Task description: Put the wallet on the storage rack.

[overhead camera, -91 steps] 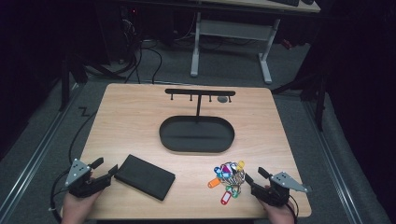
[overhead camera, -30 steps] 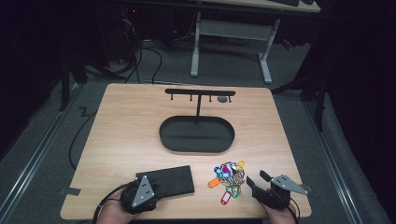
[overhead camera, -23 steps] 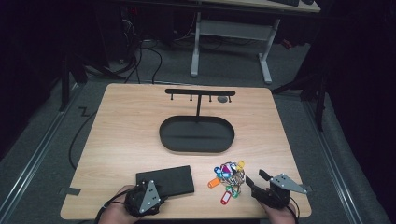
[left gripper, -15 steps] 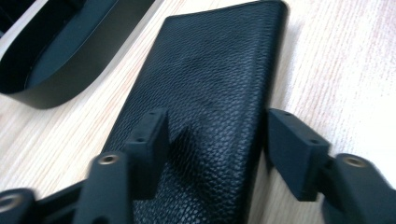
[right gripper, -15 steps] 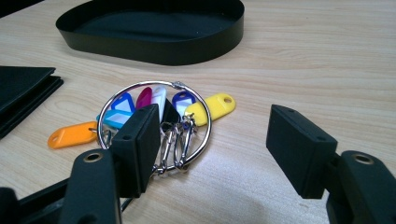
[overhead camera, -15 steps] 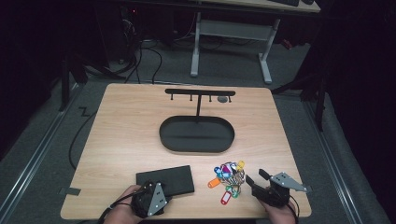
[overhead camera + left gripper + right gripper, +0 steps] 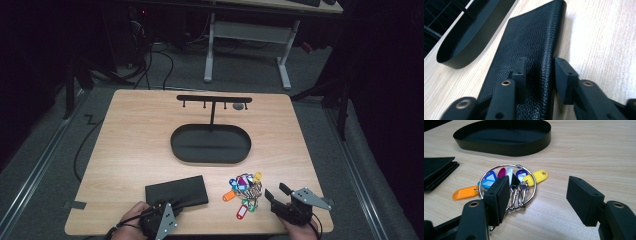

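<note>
A black leather wallet (image 7: 176, 191) lies flat near the table's front edge, left of centre. My left gripper (image 7: 172, 207) is at its near edge. In the left gripper view the jaws have just been closing. They now pinch the wallet (image 7: 531, 37) along one long edge, with my left gripper (image 7: 539, 67) holding one pad on the top face and the other against the side. A bunch of coloured key tags on a metal ring (image 7: 244, 192) lies right of the wallet. My right gripper (image 7: 276, 191) rests just right of it, open, with the ring (image 7: 506, 182) in front of its left pad.
A black oval tray (image 7: 175, 145) sits at the middle of the wooden table (image 7: 135, 130), with a black T-shaped hook stand (image 7: 214, 99) rising behind it. The tray (image 7: 506, 147) lies beyond the key ring in the right gripper view. Dark floor and cables surround the table.
The left hand went from the table's left front corner to the wallet, which was turned square. In the last second it slid slightly right along the near edge. The right hand stayed still.
</note>
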The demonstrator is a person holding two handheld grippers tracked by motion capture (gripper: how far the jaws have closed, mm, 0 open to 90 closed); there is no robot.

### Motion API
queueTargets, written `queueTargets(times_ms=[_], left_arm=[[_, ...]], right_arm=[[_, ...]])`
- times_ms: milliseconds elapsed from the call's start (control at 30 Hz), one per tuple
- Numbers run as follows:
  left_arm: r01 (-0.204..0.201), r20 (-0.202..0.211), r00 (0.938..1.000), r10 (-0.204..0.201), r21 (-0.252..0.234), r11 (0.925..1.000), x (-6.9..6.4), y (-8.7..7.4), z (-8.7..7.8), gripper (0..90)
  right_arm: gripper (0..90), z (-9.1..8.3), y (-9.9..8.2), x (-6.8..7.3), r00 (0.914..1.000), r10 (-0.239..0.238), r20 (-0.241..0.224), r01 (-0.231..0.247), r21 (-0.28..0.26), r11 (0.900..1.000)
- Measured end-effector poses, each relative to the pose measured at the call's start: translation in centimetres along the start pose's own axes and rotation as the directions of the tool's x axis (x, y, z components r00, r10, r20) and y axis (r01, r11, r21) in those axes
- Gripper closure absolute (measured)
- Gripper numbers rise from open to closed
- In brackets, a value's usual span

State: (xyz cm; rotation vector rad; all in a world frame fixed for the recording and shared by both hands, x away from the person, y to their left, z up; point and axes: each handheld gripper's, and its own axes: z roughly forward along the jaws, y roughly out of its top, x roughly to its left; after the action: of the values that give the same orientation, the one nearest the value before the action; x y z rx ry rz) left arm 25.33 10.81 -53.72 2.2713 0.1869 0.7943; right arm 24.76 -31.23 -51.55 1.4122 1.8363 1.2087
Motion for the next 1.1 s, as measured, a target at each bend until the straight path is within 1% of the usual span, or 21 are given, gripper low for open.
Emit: queueTargets(times_ms=[100,133,200,333,433,533,633,733,767,833,867,900,967,1033,1100], left_arm=[[-0.01,-0.018,0.9998,0.009,-0.013,0.9999,-0.2,0.0,-0.1,71.8],[-0.01,-0.022,0.9997,0.009,-0.021,0.9997,-0.2,-0.1,-0.1,73.4],[-0.005,-0.031,0.9995,0.005,-0.026,0.9996,-0.3,-0.2,-0.1,74.6],[-0.011,-0.051,0.9986,0.009,-0.032,0.9994,-0.4,0.0,-0.3,77.6],[0.024,-0.053,0.9982,-0.028,-0.064,0.9977,0.1,0.0,-0.8,78.8],[0.067,-0.039,0.9968,-0.071,-0.092,0.9936,0.9,-0.1,-1.3,79.5],[0.1,-0.042,0.9936,-0.105,-0.109,0.989,1.5,-0.4,-1.9,80.0],[0.122,-0.046,0.9907,-0.128,-0.119,0.9854,2.0,-0.6,-2.5,80.4],[0.128,-0.055,0.9892,-0.136,-0.125,0.9838,2.1,-0.7,-2.9,80.5],[0.147,-0.067,0.9852,-0.158,-0.14,0.9791,2.5,-0.7,-3.4,80.8],[0.164,-0.072,0.9817,-0.177,-0.151,0.9747,2.7,-0.8,-3.7,81.0],[0.185,-0.077,0.9769,-0.2,-0.162,0.9692,3.0,-0.8,-4.1,81.1],[0.231,-0.074,0.966,-0.248,-0.184,0.9554,3.7,-1.0,-4.8,81.5],[0.264,-0.076,0.9558,-0.284,-0.205,0.9426,4.2,-1.2,-5.4,81.7],[0.292,-0.073,0.9468,-0.314,-0.215,0.9318,4.8,-1.5,-5.9,81.9]], right_arm=[[35.6,0.2,0.1,-0.2,0.9999,0.016,-0.002,-0.016,0.003,0.9999],[35.6,0.3,0.1,-0.2,0.9999,0.013,-0.003,-0.013,-0.002,0.9999],[35.6,0.3,0.2,-0.3,0.9998,0.015,-0.009,-0.015,-0.006,0.9999],[35.6,0.4,0.2,-0.3,0.9997,0.02,-0.017,-0.02,-0.006,0.9998],[35.6,0.3,0.2,-0.4,0.9997,0.019,-0.018,-0.019,-0.012,0.9997],[35.6,0.1,0.2,-0.5,0.9996,0.025,-0.015,-0.026,-0.018,0.9995],[35.6,0.1,0.2,-0.7,0.9992,0.038,-0.012,-0.038,-0.022,0.999],[35.6,0.2,0.3,-0.6,0.9993,0.036,-0.015,-0.036,-0.025,0.999],[35.6,0.3,0.3,-0.6,0.9993,0.034,-0.016,-0.034,-0.023,0.9992],[35.5,0.5,0.4,-0.5,0.9994,0.028,-0.022,-0.028,-0.018,0.9994],[35.6,0.5,0.4,-0.4,0.9993,0.029,-0.023,-0.029,-0.016,0.9994],[35.6,0.6,0.4,-0.3,0.9994,0.023,-0.026,-0.023,-0.016,0.9996],[35.6,0.6,0.4,-0.2,0.9994,0.019,-0.029,-0.02,-0.016,0.9997],[35.6,0.7,0.5,-0.3,0.9994,0.021,-0.027,-0.021,-0.014,0.9997],[35.6,0.7,0.5,-0.3,0.9994,0.023,-0.026,-0.024,-0.015,0.9996]])
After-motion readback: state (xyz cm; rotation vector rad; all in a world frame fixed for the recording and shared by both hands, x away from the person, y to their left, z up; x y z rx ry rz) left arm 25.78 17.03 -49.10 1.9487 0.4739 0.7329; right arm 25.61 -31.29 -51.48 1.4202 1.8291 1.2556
